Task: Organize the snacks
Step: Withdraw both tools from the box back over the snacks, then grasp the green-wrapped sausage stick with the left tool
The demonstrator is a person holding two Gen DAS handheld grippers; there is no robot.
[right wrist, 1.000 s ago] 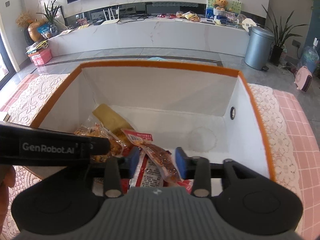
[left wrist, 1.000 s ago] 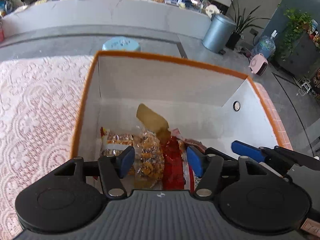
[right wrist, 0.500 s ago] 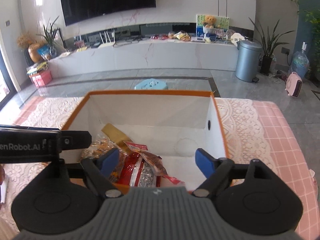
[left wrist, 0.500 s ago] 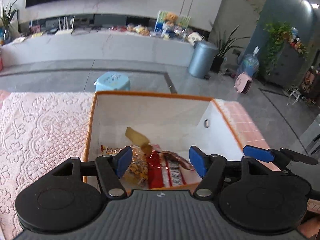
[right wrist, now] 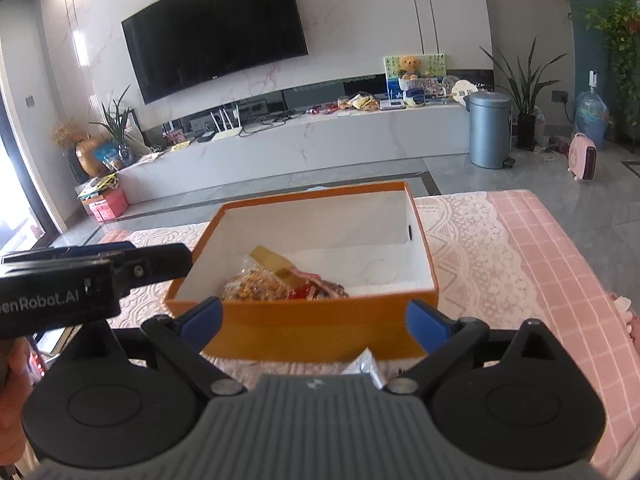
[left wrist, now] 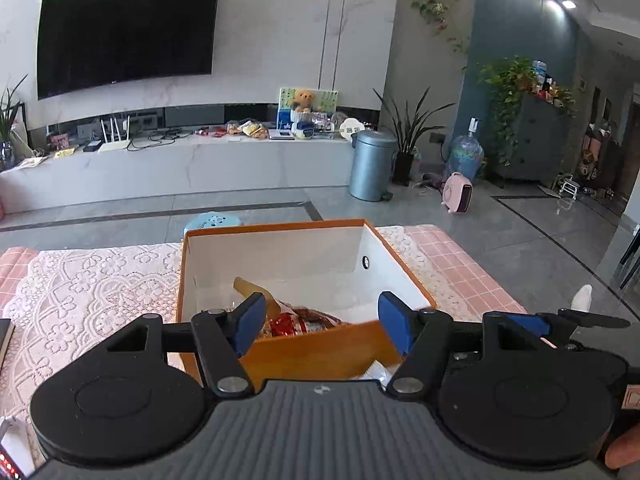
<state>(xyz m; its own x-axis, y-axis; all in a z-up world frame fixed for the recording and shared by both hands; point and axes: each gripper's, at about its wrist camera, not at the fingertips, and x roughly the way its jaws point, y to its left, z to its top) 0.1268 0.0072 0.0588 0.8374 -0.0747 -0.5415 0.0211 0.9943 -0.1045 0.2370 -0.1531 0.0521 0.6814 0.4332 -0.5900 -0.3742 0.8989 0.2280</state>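
Right gripper (right wrist: 314, 322): jaws spread wide, just been opening, nothing between them. Dead ahead, the orange box (right wrist: 316, 336) near wall blocks a level approach; its open top is free from above. Inside, the snack packets (right wrist: 280, 282) fill the near-left floor, the far-right floor is bare. Left gripper (right wrist: 120, 264) crowds the space to the left. To the right, the lace tablecloth (right wrist: 480, 248) is open. A silver packet (right wrist: 366, 364) lies just under the claw.
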